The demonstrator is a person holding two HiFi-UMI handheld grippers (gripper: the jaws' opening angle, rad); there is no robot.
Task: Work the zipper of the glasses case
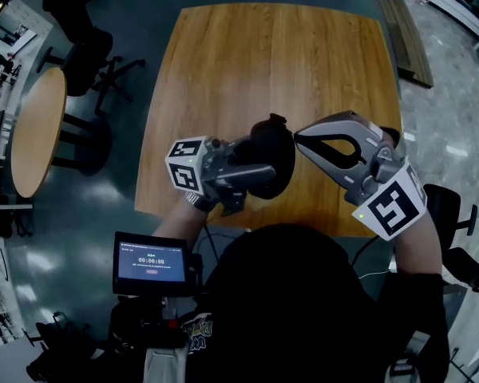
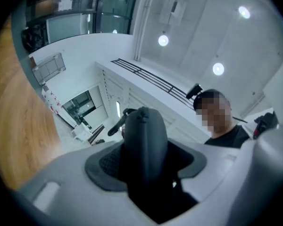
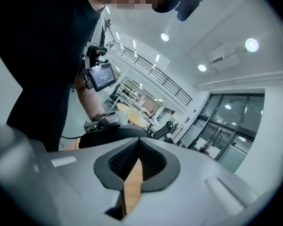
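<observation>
1. Surface and room. At the left edge of the head view stood a round table [image 1: 36, 130] with a wooden top, on a dark, glossy floor [image 1: 104, 202]. A small lit screen [image 1: 150, 263] sat at lower left, beside the person's dark-clothed torso. A square wooden desk [image 1: 279, 62] with rounded corners filled the upper centre of the frame, its top bare. A dark office chair [image 1: 451, 214] stood at the right edge.

2. Left tool [image 1: 251, 170]. It was positioned left of centre, with its marker cube [image 1: 185, 166] facing the camera. Its jaws stood wide and clamped the glasses case [image 1: 275, 146], a dark, rounded shell. In the head view the case lay over the near part of the desk, just below frame centre. A small tab [image 1: 277, 119] projected from its upper end. In the left gripper view the case filled the gap between the pads and pointed up toward the ceiling lights.

3. Right tool [image 1: 303, 140]. It entered from the lower right with its jaws fully together and nothing between them. Its tip was just beside the right flank of the case; contact could not be confirmed.
</observation>
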